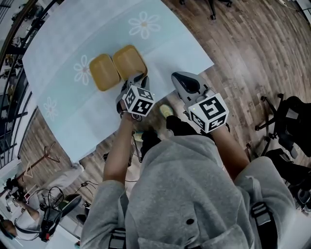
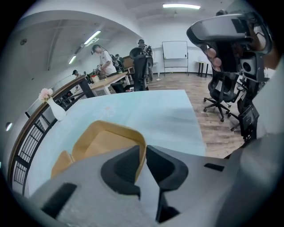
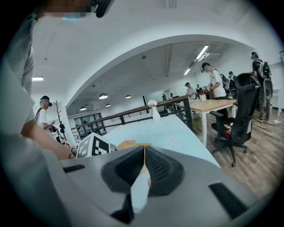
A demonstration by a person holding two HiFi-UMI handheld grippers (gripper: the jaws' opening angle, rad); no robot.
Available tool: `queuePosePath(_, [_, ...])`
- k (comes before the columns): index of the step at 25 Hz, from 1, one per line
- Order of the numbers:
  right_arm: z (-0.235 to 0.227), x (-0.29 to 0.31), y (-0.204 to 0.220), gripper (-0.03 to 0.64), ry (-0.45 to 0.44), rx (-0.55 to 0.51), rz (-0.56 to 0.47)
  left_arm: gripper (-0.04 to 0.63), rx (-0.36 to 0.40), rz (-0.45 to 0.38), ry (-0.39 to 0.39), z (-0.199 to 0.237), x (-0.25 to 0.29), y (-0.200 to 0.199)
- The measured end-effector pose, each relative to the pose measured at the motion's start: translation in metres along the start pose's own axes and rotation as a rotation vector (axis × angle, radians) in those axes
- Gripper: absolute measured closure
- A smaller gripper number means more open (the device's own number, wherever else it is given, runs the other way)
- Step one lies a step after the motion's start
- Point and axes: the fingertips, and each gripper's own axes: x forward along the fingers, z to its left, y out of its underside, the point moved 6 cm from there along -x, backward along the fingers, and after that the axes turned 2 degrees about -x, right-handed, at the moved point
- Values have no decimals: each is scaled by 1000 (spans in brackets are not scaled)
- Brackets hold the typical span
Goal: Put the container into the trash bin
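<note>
Grey hoodie (image 1: 194,189), black shoulder straps (image 1: 256,213)

Bright even indoor light, ceiling strip lights (image 2: 181,6), strong fisheye edges, soft shadows

The container (image 1: 116,67) at the left gripper's (image 1: 138,80) tips looks like matt tan moulded pulp or thin plastic (can't tell which). The table (image 1: 63,112) under both grippers has a smooth pale-blue cover with a faint satin sheen. Both gripper bodies are matt grey plastic, a bit grainy up close, and the right gripper's (image 3: 144,153) black pads (image 3: 128,166) look rubbery with a fine cross-hatch, while the floor (image 1: 243,44) past it is low-gloss wood plank and the hoodie (image 1: 194,185) behind is soft grey cloth.
</note>
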Motion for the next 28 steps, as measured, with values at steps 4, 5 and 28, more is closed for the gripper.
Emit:
queuePosePath(4, [2, -2, 2, 588, 0, -4, 4, 557, 62, -25, -27, -5, -8, -6])
queuePosePath(5, [1, -2, 2, 588, 0, -7, 2, 561, 71, -36, -37, -6, -11, -8])
queuePosePath(28, [86, 3, -13, 588, -92, -79, -49, 563, 1, -220, -179, -9, -125, 10])
